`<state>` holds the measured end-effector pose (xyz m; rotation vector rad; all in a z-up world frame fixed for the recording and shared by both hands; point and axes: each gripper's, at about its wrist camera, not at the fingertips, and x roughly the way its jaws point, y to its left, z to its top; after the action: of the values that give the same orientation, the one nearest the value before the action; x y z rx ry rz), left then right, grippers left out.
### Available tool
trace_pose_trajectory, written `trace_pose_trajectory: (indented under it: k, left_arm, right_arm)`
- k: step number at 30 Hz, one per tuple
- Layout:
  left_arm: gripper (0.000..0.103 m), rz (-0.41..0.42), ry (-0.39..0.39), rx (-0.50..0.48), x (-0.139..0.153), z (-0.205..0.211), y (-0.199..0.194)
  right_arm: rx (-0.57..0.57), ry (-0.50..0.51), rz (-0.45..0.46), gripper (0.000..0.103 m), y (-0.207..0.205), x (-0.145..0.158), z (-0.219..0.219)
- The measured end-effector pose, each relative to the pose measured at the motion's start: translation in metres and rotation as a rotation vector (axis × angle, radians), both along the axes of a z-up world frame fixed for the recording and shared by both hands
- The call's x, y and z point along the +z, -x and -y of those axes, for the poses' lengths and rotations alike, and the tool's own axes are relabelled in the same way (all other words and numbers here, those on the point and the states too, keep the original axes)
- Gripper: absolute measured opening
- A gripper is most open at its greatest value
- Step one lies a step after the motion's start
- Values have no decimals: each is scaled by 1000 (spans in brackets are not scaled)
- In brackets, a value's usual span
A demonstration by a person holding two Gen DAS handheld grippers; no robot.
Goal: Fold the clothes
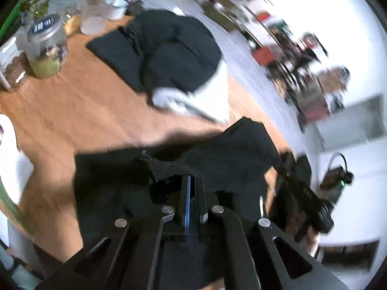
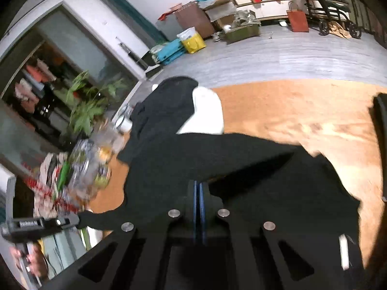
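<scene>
Mid-fold here, I reckon: my left gripper (image 1: 192,181) and right gripper (image 2: 198,186) are both pinched tight on the edge of a black garment (image 2: 241,159), lifted over the near edge of the wooden table (image 1: 72,111). A pile of clothes (image 1: 169,48) sits toward the far edge. Next I'd carry this edge across and lay it flat, both sides level.

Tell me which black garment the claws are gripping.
The near black garment, pinched in both the left claw and right claw; the far black garment lies untouched.
</scene>
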<state>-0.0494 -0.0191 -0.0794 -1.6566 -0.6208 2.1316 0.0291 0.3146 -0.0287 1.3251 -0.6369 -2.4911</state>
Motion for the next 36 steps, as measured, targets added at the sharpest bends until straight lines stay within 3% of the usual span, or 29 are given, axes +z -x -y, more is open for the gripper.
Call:
trace_pose_trajectory:
  k: [3, 7, 12, 14, 15, 16, 21, 23, 25, 27, 29, 33, 36]
  left_arm:
    - [2, -5, 9, -90, -11, -6, -45]
    - [2, 30, 76, -167, -53, -19, -97]
    - [3, 80, 167, -149, -100, -21, -141]
    - [3, 97, 158, -145, -110, -21, -153]
    - [2, 101, 139, -151, -112, -22, -159]
    - [2, 93, 122, -147, -112, -25, -166]
    - [4, 33, 94, -134, -110, -47, -190]
    - [6, 90, 34, -149, -126, -63, -199]
    - [16, 210, -39, -197, -143, -73, -211]
    - [48, 313, -75, -232, -156, -77, -223]
    - [53, 314, -42, -207, -155, -69, -230]
    - [53, 238, 59, -93, -135, -42, -223]
    - [53, 212, 91, -24, -117, -22, -209]
  right_arm:
    - [31, 5, 26, 4, -43, -10, -7]
    - [65, -15, 125, 4, -91, -53, -8]
    - [31, -26, 270, 4, -117, -117, -2]
    - [-7, -21, 268, 4, -122, -121, -7]
    - [-28, -19, 266, 17, -124, -121, -10]
    - [-54, -18, 260, 37, -126, -116, -14]
    - [-114, -48, 201, 50, -145, -86, -19]
    - [-97, -46, 182, 53, -155, -77, -10]
    - [-72, -55, 184, 55, -162, -74, 3]
    - [-46, -79, 177, 57, -168, -70, 15]
    - [-20, -113, 162, 59, -172, -65, 26]
    - [49, -174, 138, 63, -181, -62, 52]
    - [105, -250, 165, 70, -187, -73, 73]
